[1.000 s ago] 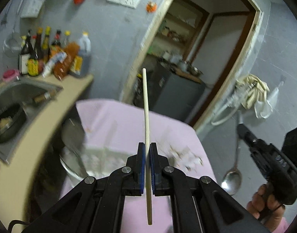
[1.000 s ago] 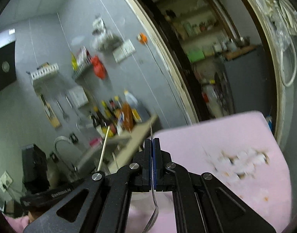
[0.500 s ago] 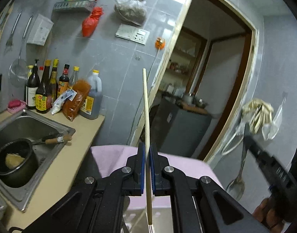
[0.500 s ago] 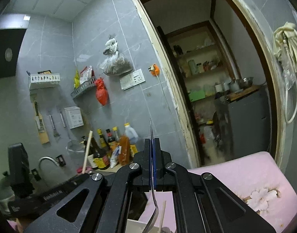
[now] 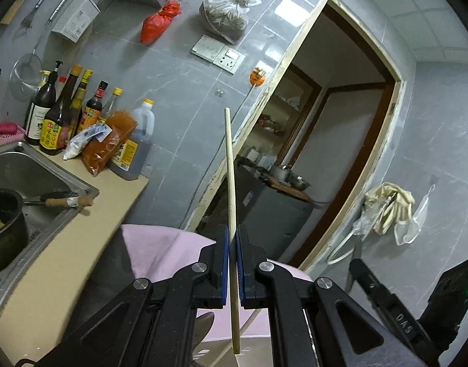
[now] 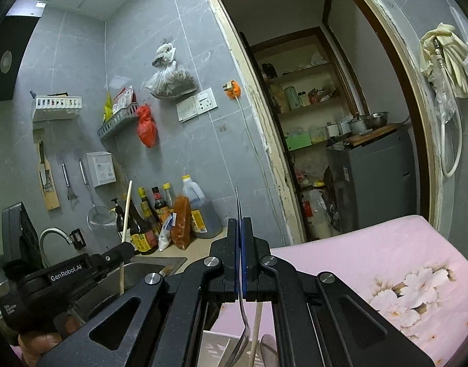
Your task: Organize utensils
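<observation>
The left tongs (image 5: 231,263) are closed on a wooden chopstick (image 5: 229,165), the blue pads pinching it a little below its middle; the stick stands nearly upright, its upper end rising in front of the grey tiled wall and door frame, its lower end hanging just below the jaws. The right tongs (image 6: 240,260) are clamped tight on the thin handle of a metal spoon (image 6: 242,330), which is seen edge-on: the handle tip pokes up above the pads and the bowl hangs down beneath them. Both tongs are held over the near edge of a bench (image 6: 387,253) covered with a pink flowered cloth. Directly under the spoon, at the bottom of the right view, a white holder (image 6: 215,345) shows partly, with another chopstick (image 6: 256,333) and a spoon bowl leaning in it; its compartments cannot be made out. In the right view the left tongs appear at the left, carried by a hand (image 6: 38,342), with the held chopstick slanting up past them. Beyond the bench's left corner a counter carries a steel sink (image 5: 26,165), a dark pot (image 5: 4,220) and a row of sauce bottles (image 5: 78,119) against the wall.
</observation>
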The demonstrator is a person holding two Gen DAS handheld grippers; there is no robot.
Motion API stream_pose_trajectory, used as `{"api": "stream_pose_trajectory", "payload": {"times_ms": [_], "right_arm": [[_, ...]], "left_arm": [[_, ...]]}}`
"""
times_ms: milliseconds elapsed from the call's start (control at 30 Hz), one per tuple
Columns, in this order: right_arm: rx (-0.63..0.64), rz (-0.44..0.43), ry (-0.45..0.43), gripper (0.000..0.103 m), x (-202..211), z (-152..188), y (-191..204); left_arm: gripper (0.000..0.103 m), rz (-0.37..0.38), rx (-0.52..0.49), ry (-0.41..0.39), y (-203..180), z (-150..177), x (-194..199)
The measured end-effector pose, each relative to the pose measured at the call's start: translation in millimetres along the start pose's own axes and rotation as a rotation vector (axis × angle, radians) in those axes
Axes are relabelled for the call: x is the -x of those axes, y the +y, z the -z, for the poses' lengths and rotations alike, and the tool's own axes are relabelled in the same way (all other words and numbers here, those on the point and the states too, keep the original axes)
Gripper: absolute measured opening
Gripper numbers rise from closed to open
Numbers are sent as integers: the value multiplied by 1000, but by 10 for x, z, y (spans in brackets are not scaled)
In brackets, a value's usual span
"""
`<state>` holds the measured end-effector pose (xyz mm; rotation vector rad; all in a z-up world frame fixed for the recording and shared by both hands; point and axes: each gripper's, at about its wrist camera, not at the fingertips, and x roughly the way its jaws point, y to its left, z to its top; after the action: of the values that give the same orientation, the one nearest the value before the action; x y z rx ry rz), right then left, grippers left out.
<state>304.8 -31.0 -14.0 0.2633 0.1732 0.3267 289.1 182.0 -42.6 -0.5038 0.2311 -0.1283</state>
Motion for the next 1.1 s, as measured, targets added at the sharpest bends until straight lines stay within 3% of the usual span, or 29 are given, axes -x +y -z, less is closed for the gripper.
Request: {"api": "stream_pose_trajectory", "payload": {"times_ms": [667,1100], "right_arm": [[61,-11,35,2,-45,340,-37],[60,-23,45,2,35,379,-45]], "left_arm": [[5,-27,-175,-66,-170,579,92],[5,-64,-324,-68,-326,742,210]]}}
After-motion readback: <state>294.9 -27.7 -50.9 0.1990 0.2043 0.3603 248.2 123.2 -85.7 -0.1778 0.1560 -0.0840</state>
